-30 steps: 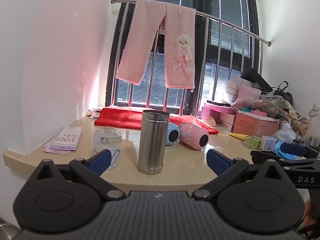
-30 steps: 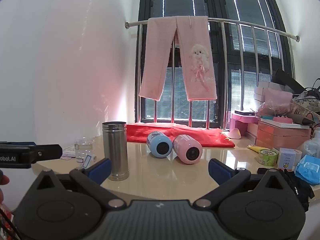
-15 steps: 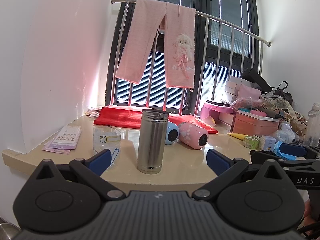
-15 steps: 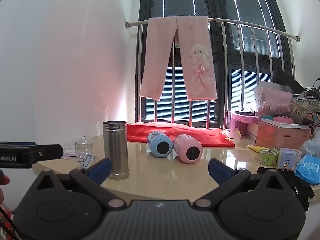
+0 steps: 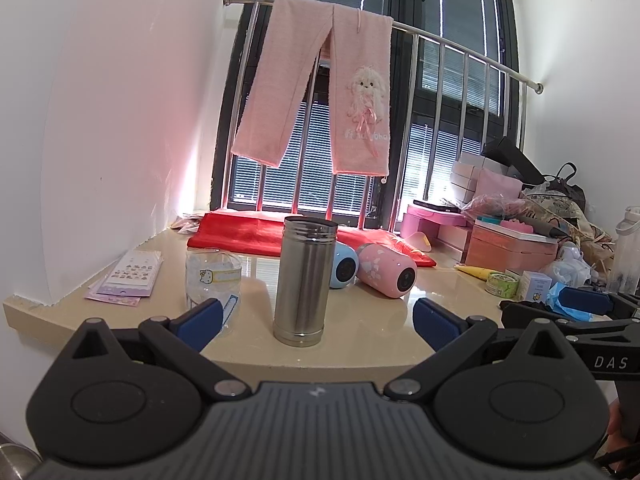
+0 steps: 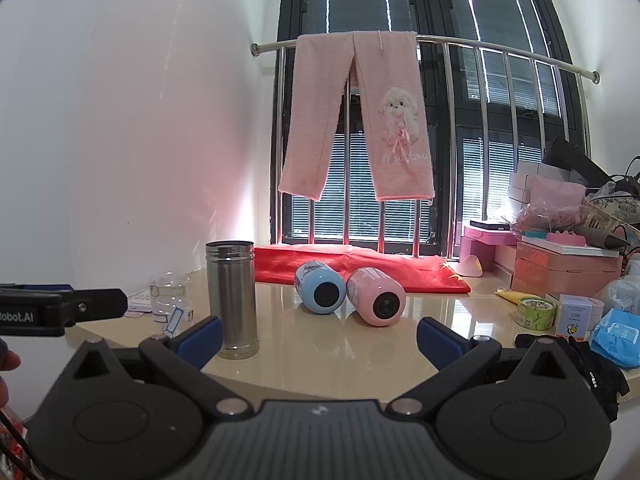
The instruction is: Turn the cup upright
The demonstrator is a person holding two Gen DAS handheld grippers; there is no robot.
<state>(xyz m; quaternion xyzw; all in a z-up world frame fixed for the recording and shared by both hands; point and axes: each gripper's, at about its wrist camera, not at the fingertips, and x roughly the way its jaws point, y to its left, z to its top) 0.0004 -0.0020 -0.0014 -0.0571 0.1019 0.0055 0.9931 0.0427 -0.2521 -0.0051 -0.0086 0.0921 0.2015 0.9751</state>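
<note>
On the glossy beige surface, at twelve o'clock, pink and blue cups lie sideways; both tongs, left and right, wide, empty; approach step, next needs closing in on one.

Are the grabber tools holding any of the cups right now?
No. The left tool and right tool are both open and empty; the steel cup stands untouched.
</note>
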